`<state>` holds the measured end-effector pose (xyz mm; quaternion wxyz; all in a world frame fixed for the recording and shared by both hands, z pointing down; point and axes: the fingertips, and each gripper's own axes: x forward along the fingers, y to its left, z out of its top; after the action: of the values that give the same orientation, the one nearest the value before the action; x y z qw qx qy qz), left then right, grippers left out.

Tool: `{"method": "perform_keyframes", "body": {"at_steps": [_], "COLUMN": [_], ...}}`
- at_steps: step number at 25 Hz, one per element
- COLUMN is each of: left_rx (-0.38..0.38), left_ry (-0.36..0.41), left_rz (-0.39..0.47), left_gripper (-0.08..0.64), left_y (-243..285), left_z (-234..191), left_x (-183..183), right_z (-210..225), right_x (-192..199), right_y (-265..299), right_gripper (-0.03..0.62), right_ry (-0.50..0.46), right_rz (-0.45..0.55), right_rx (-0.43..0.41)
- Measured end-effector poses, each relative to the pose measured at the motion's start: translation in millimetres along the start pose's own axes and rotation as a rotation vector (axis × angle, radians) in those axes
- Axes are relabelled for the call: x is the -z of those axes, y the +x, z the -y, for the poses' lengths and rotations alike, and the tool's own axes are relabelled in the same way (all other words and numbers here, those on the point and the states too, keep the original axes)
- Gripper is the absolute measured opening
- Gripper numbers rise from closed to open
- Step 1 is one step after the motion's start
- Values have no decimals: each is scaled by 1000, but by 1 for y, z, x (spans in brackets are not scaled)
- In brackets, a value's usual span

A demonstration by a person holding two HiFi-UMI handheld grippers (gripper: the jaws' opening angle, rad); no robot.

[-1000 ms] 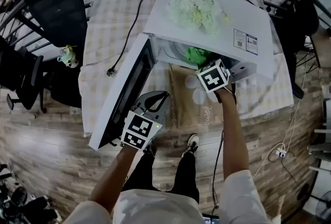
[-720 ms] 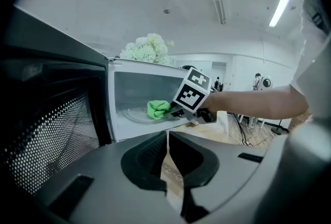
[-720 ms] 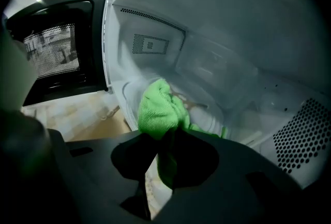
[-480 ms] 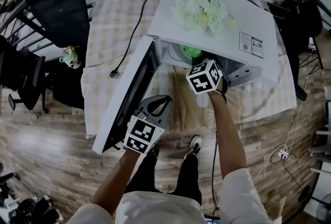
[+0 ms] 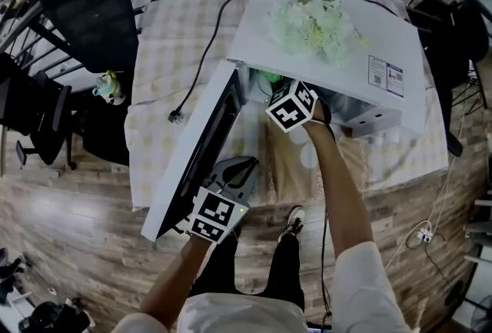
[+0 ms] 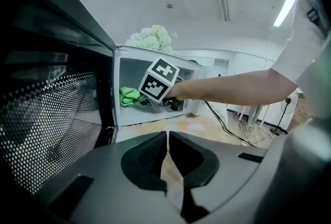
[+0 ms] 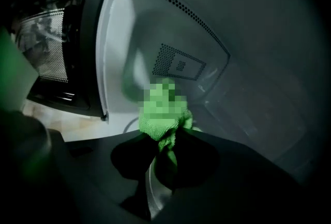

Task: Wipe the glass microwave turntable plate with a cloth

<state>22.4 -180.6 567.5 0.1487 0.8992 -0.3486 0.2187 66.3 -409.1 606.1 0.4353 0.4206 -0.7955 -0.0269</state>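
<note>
My right gripper (image 7: 164, 141) is inside the open white microwave (image 5: 330, 54), shut on a green cloth (image 7: 161, 120) that bunches out past the jaws. In the head view only its marker cube (image 5: 290, 104) and a bit of the cloth (image 5: 269, 78) show at the cavity mouth. A curved rim of the glass turntable plate (image 7: 132, 125) shows low beside the cloth; I cannot tell whether they touch. My left gripper (image 5: 247, 164) hangs in front of the table near the door's lower edge, jaws shut (image 6: 167, 137) on nothing, looking toward the cavity and the cloth (image 6: 129, 96).
The microwave door (image 5: 196, 147) swings wide to the left, its mesh window (image 6: 51, 114) close beside my left gripper. White flowers (image 5: 315, 24) lie on the microwave's top. A black power cable (image 5: 201, 39) with its plug (image 5: 177, 116) runs over the checked tablecloth. Chairs (image 5: 84, 8) stand far left.
My right gripper has pushed further into the microwave cavity with the cloth, shifting left and deeper. The left gripper has stayed near the door.
</note>
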Motion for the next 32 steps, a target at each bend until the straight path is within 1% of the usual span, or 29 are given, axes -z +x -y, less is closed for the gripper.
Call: {"method": "perform_keyframes", "body": {"at_steps": [2,5,9,13,17,19,21,23,25,29,30,32], "left_rx": [1,10,16,17,14,9,3,-5,-11,-12,-13,-15], "left_ry": [-6,-12,-11,-9,-16,-25,-27,-26,-26,-36,-37,-40], "left_rz": [-2,0,5,15,27,29,32,34,34,19,14,1], "left_gripper": [28,28,28,28,28,28,28,28,28,28,28,28], "left_y": [1,3,5,4,2,1,0,0,-1,-2,-2,-3], "left_z": [1,6,14,19,20,18,16,14,11,9,8,6], "left_x": [1,1,-3,-8,-11,-11,-10,-9,-7,1,3,8], "right_z": [-9,-19,-24,-18,-3,3,10,19,25,16,12,5], "right_x": [5,18,45,71,99,110,110,98,77,28,16,1], "right_y": [-10,-28,-48,-70,-90,-96,-98,-95,-85,-52,-41,-21], "right_gripper": [92,87,86,86,86,87,87,87,87,87,87,88], "right_ry": [-16,-12,47,94,209,242,228,204,151,-26,-53,-75], "right_rz": [-32,-88,-129,-164,-199,-225,-228,-186,-131,-46,-26,-9], "right_rx": [-20,-51,-65,-32,35,70,108,153,180,153,144,131]}}
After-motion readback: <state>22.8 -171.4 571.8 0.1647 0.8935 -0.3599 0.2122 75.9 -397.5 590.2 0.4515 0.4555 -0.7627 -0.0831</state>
